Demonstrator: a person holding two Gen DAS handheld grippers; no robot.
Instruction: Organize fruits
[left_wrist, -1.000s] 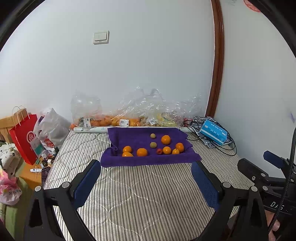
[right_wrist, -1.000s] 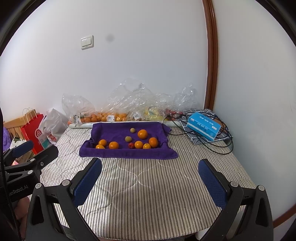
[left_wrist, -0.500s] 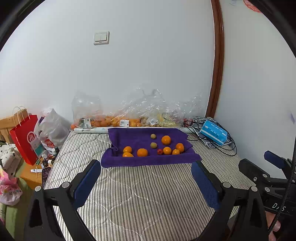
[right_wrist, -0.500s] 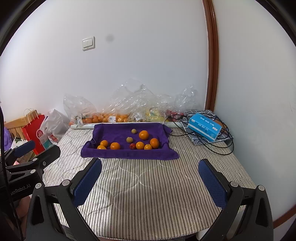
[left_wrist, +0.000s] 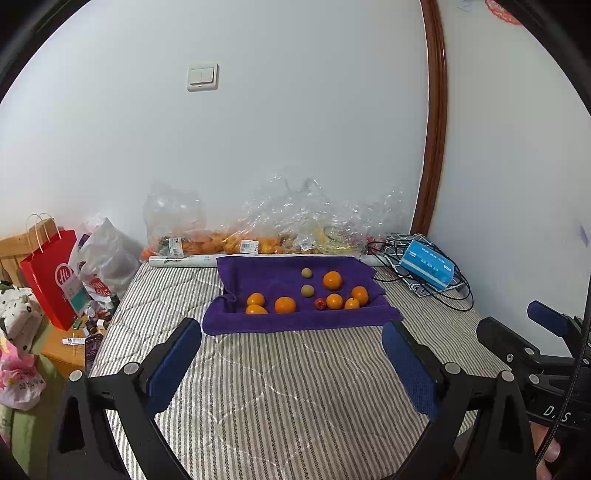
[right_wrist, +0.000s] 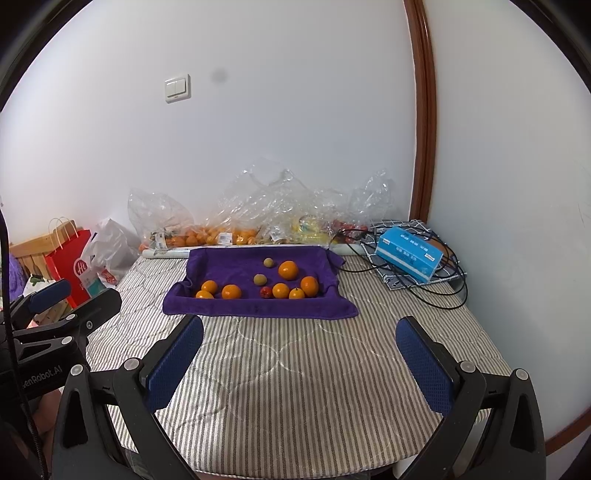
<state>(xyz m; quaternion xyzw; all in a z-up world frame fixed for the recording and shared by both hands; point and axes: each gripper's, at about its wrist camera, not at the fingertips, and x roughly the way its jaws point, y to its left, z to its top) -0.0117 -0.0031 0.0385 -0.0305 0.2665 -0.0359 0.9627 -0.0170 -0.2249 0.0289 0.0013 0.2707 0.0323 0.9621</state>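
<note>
**Grippers hang back while the fruit sits unchanged on the purple towel**

While the left wrist view looks down the striped mattress (left_wrist: 266, 387), the left gripper (left_wrist: 291, 363) hangs above its near end with both blue pads spread wide and nothing between them. Over the last second little has changed here: the towel and fruit have slid slightly down the picture, which suggests the gripper tipped or rose a touch, not that it closed in. The purple towel (left_wrist: 266, 271) lies at the far end of the mattress, its edges turned up like a shallow tray. On it sit oranges (left_wrist: 285, 305) in a loose row towards the front, two small greenish-brown fruits (left_wrist: 307, 291) behind them, and one small red fruit (left_wrist: 320, 303) between the oranges. None of them has shifted.

From the right wrist view, the right gripper (right_wrist: 301, 363) is likewise spread wide and holds nothing, well short of the towel. Its picture has drifted a little too, with the fruit sitting slightly lower and further right than a second ago. Clear plastic bags (right_wrist: 229, 229) with more fruit lie against the wall behind the towel.

For the task, that means no fruit has been moved in this second. Mixed kinds share one row, so sorting looks incomplete, though what arrangement is wanted cannot be told.
</note>
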